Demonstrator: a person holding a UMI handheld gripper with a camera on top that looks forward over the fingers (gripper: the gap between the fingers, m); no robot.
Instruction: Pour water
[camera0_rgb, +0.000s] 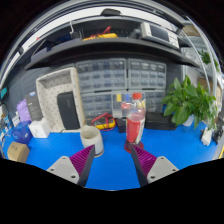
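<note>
Open and holding nothing, the claw (112, 160) hovers over the blue counter (115, 170), its purple pads (83, 157) spread wide. Just beyond the fingers stands a clear plastic bottle of red liquid (134, 124), with a small beige cup (92, 139) to its left. For a secure grasp, centre the fingers on the bottle's mid-body and keep it upright before closing.

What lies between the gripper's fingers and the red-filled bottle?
Only bare blue tabletop, per the gripper view. The open gripper sits short of the bottle.
</note>
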